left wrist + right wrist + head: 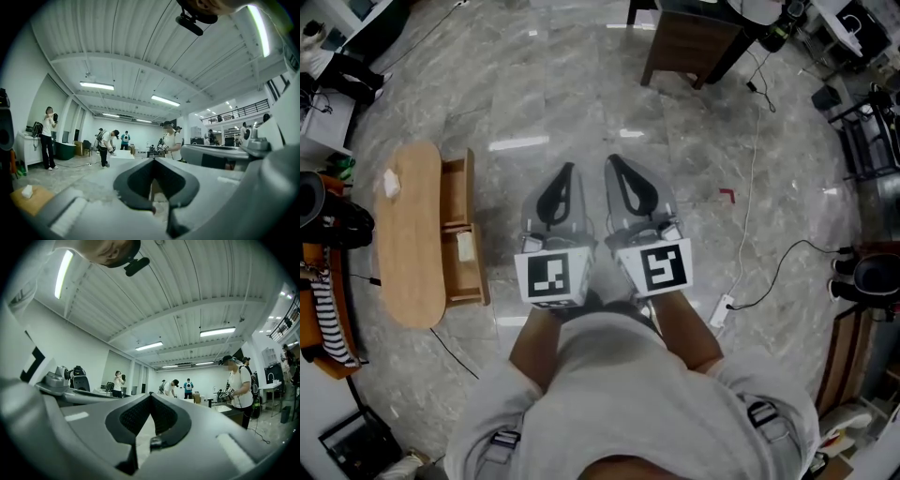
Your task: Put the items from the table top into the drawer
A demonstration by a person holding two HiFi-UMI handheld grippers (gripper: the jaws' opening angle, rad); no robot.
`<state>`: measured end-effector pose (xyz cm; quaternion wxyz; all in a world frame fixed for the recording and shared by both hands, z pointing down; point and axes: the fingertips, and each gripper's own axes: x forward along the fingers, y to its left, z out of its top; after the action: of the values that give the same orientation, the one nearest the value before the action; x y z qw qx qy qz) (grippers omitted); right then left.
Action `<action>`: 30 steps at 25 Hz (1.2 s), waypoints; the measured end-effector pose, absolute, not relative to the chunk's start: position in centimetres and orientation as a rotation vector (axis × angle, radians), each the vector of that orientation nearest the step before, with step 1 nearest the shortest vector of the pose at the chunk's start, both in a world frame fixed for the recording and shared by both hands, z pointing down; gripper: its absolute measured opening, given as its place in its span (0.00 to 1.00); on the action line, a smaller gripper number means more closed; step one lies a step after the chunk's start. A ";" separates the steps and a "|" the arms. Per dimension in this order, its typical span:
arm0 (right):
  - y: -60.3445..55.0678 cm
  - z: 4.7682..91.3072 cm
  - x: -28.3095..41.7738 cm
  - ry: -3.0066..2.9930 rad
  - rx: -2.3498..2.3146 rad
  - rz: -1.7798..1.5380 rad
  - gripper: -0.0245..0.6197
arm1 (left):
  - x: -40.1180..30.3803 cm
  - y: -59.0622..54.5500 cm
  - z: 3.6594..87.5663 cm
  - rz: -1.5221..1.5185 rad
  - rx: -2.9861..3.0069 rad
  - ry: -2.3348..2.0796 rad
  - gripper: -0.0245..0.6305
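Left claw (569,168) and right claw (612,158) were both closed and empty, level over the grey marble floor (675,112). At 9 o'clock, a small white crumpled item (391,183) lay on the oval wooden tabletop (411,272), its wooden drawer (480,267) open.

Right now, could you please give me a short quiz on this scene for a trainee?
1. True or false: a white item lies on the table.
2. The left gripper is: A open; B shut and empty; C shut on the item.
3. Fill in: the right gripper is ____.
Key: 1 true; 2 B; 3 shut.
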<state>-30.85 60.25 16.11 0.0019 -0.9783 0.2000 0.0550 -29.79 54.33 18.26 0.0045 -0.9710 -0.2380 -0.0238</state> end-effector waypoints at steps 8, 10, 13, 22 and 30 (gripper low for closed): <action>54.0 15.1 -25.7 0.641 -3.106 0.149 0.05 | -24.0 47.0 17.3 -0.043 -3.116 -0.726 0.07; 53.2 14.9 -24.1 0.660 -3.112 0.139 0.05 | -22.6 46.1 17.3 -0.049 -3.127 -0.702 0.07; 51.7 15.0 -20.8 0.726 -3.087 0.142 0.05 | -19.8 44.5 17.5 -0.044 -3.145 -0.630 0.07; 46.3 16.2 -5.3 1.036 -2.959 0.147 0.05 | -5.6 39.5 17.8 -0.029 -3.136 -0.311 0.07; 43.2 15.5 8.1 1.265 -2.814 0.146 0.05 | 5.3 36.5 17.6 -0.069 -3.138 -0.014 0.07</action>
<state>8.08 43.22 15.53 0.0265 -0.9108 0.4094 0.0474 5.30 36.51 17.56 0.0012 -0.9997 -0.0044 -0.0221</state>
